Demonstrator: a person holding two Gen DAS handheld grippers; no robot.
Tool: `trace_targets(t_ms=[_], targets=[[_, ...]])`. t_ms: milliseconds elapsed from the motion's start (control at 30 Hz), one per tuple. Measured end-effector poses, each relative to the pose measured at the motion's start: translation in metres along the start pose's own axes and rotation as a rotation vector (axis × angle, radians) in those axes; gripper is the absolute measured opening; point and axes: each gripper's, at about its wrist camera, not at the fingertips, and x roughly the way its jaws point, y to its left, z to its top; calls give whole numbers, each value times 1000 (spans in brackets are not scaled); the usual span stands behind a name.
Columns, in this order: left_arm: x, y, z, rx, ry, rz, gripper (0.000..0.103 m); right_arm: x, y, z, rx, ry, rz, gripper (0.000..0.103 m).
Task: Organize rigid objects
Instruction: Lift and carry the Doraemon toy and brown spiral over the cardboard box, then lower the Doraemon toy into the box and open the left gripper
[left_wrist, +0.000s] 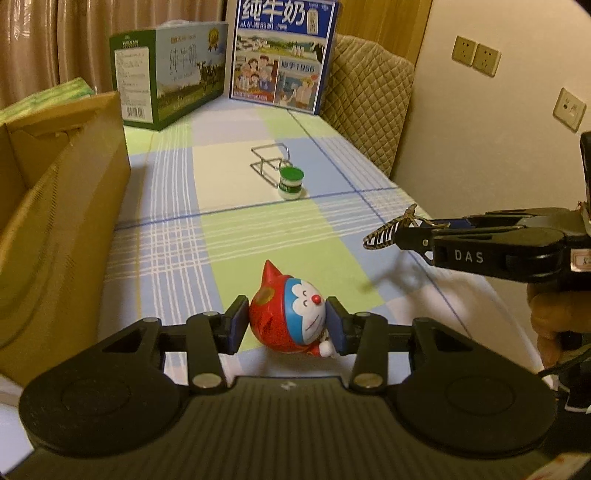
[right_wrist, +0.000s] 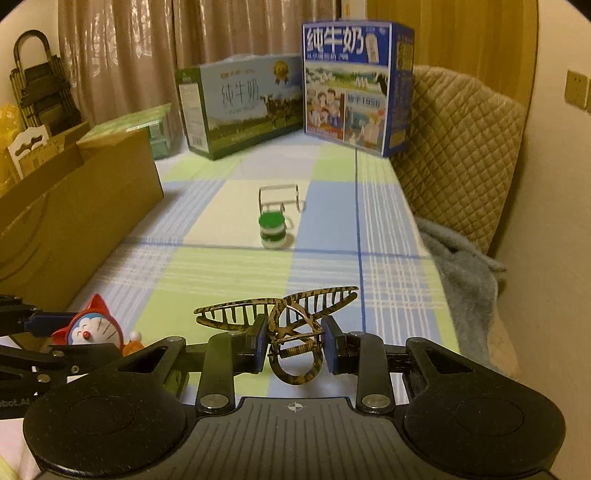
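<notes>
My left gripper (left_wrist: 286, 325) is shut on a red and blue cat figurine (left_wrist: 288, 314), held tilted just above the checked bedsheet; the same figurine (right_wrist: 94, 330) shows at the lower left of the right wrist view. My right gripper (right_wrist: 294, 345) is shut on a tortoiseshell hair claw clip (right_wrist: 291, 332), its handles pressed between the pads and its teeth spread wide. In the left wrist view the right gripper (left_wrist: 406, 238) reaches in from the right with the clip (left_wrist: 388, 232). Farther back, a small green-lidded jar (left_wrist: 291, 182) stands next to a wire rack (left_wrist: 271, 162).
An open cardboard box (left_wrist: 62, 206) lies along the left side. Two milk cartons, a green one (left_wrist: 170, 74) and a blue one (left_wrist: 280, 51), stand at the far end. A quilted cushion (left_wrist: 365, 99) and a wall bound the right; a grey blanket (right_wrist: 465, 273) lies there.
</notes>
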Motion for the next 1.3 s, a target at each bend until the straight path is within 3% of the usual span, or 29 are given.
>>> trace_targets(t_ms=[367,700,1000,1300], targets=[[-73,17,28,-17,-99,21,39,-49,45,40,-41,-94,56,27],[-137,69,60,24,-185,123,39,-71,104,90,-35,-153,165,27],[-156,153,76,37,-171,274,39,-38,175,138,-102,-146,271,27],[-125,230,83,16,-110,344,39,34,237,163,-207,-78,305,27]])
